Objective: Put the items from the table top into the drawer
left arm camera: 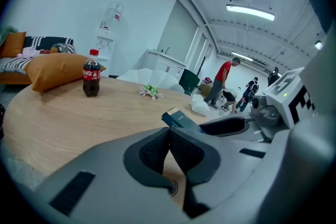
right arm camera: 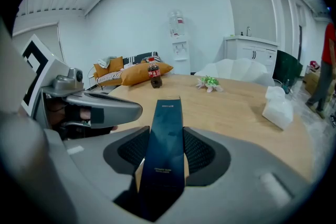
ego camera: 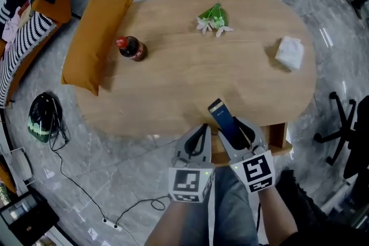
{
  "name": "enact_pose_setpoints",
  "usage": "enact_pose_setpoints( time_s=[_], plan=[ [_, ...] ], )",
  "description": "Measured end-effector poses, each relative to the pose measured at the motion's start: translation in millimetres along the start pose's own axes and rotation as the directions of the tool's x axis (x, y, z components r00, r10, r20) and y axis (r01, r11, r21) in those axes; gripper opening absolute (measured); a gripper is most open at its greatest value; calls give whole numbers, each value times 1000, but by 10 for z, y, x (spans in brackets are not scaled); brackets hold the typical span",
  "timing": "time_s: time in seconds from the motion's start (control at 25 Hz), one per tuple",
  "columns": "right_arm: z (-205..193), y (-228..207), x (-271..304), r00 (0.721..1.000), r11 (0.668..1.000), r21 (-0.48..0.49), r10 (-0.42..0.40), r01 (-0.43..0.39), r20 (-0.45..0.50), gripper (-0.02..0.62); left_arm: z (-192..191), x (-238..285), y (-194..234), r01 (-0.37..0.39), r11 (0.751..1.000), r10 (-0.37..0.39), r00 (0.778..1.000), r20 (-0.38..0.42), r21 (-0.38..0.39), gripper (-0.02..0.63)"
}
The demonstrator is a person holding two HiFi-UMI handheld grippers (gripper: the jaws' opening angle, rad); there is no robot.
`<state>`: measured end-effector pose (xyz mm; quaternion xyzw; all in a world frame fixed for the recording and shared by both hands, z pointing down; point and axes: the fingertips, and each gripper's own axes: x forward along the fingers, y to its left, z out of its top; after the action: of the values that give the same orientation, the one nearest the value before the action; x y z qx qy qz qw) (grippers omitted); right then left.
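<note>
On the oval wooden table [ego camera: 173,89] stand a cola bottle [ego camera: 131,48], a green and white flower sprig [ego camera: 213,20] and a white crumpled packet [ego camera: 290,53]. My right gripper [ego camera: 232,127] is shut on a long dark blue box [ego camera: 223,117] at the table's near edge. The box [right arm camera: 167,149] runs lengthwise between the pads and sticks out ahead of them. My left gripper [ego camera: 203,131] hovers just left of it, shut with nothing between its pads [left arm camera: 157,150]. An open wooden drawer [ego camera: 279,141] shows below the near edge, under the right gripper.
An orange pillow [ego camera: 95,40] lies on the table's left end. A striped blanket [ego camera: 26,37] covers a sofa at the far left. A helmet [ego camera: 43,117] and cables lie on the floor. An office chair base [ego camera: 346,124] stands at the right. People stand far off [left arm camera: 223,81].
</note>
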<state>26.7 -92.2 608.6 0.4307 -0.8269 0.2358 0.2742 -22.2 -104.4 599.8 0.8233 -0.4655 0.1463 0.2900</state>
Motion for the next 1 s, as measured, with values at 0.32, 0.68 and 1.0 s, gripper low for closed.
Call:
enact_pose_setpoints(
  time_s=[0.32,0.68,1.0],
  plan=[
    [-113,184,-251,998,996,65,-67,66,15,195,-108,-202,-114,47,999,-46,998,-36,22,11],
    [-235,310,-498,998,996,65,-63,62,8,195,-234,-377,-219,54,998,-53,997,-54,21,11],
    [-514,364,-593,999,1000,-22,21,-22,-50,193,-349,-329,-325,21,1000,-20,999,-39,19,11]
  ],
)
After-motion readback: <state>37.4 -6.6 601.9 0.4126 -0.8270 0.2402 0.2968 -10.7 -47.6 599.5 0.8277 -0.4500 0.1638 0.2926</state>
